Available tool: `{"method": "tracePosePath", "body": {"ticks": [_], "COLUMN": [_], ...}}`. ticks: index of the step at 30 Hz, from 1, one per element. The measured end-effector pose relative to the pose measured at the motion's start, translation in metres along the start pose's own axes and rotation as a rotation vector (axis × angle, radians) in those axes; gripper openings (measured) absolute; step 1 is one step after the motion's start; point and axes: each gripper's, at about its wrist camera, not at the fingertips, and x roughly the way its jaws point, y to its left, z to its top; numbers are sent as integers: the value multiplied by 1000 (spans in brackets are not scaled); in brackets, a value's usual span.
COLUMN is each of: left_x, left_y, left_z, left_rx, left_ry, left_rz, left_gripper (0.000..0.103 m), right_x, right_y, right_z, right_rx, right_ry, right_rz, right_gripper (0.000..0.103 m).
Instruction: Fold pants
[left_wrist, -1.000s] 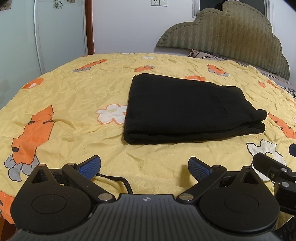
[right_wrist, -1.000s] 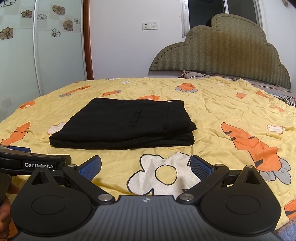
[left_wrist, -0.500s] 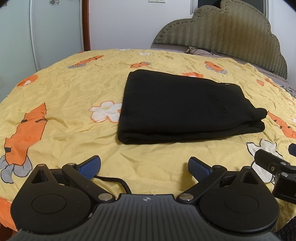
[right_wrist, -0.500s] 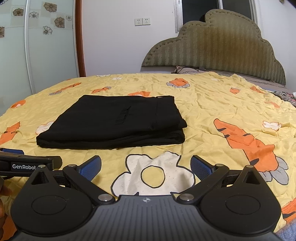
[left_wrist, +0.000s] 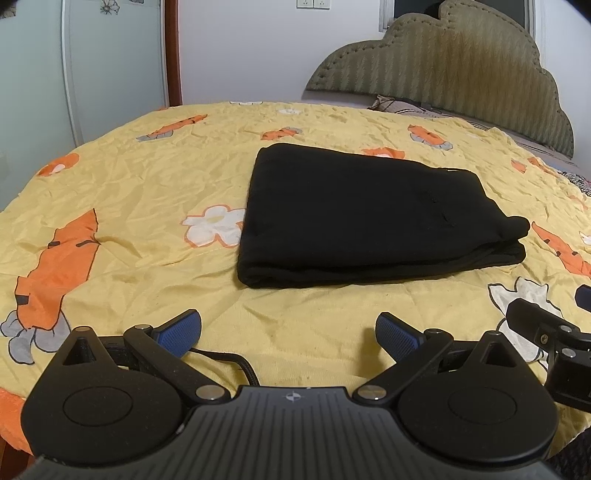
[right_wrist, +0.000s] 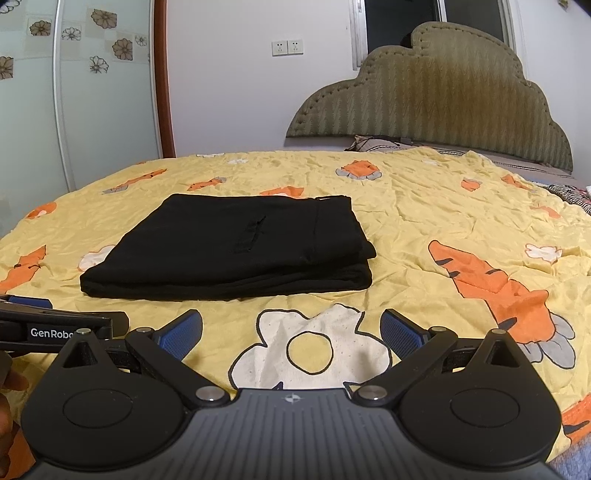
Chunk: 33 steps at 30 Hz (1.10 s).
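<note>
The black pants (left_wrist: 362, 218) lie folded into a flat rectangle on the yellow bedspread (left_wrist: 147, 184); they also show in the right wrist view (right_wrist: 236, 247). My left gripper (left_wrist: 288, 334) is open and empty, hovering over the bedspread a little short of the pants' near edge. My right gripper (right_wrist: 291, 332) is open and empty, over a white flower print, just short of the pants' near right corner. The right gripper's body shows at the right edge of the left wrist view (left_wrist: 546, 332), and the left gripper's body at the left edge of the right wrist view (right_wrist: 55, 328).
The bedspread (right_wrist: 443, 221) has orange carrot and white flower prints. An olive padded headboard (right_wrist: 436, 96) and a pillow (right_wrist: 376, 142) stand at the far right. A wardrobe with mirrored doors (right_wrist: 74, 92) stands at the far left. The bed's near edge lies under both grippers.
Both grippers have drawn back and risen slightly, staying open; the pants have not moved.
</note>
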Motion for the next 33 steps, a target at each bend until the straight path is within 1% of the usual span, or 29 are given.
{"method": "tracePosePath", "body": {"ticks": [10,33], "left_x": [-13,-9], "left_y": [1,1], "left_z": [1,0], "left_rx": [6,3], "left_ry": [-31,-21], "left_rz": [11,6], "left_gripper": [102,102], "right_x": [-14,-7], "right_y": [6,9], "right_z": [-2,-4], "right_rx": [-13,-19], "right_ry": [-26,0], "right_rz": [19,22], "right_gripper": [103,103]}}
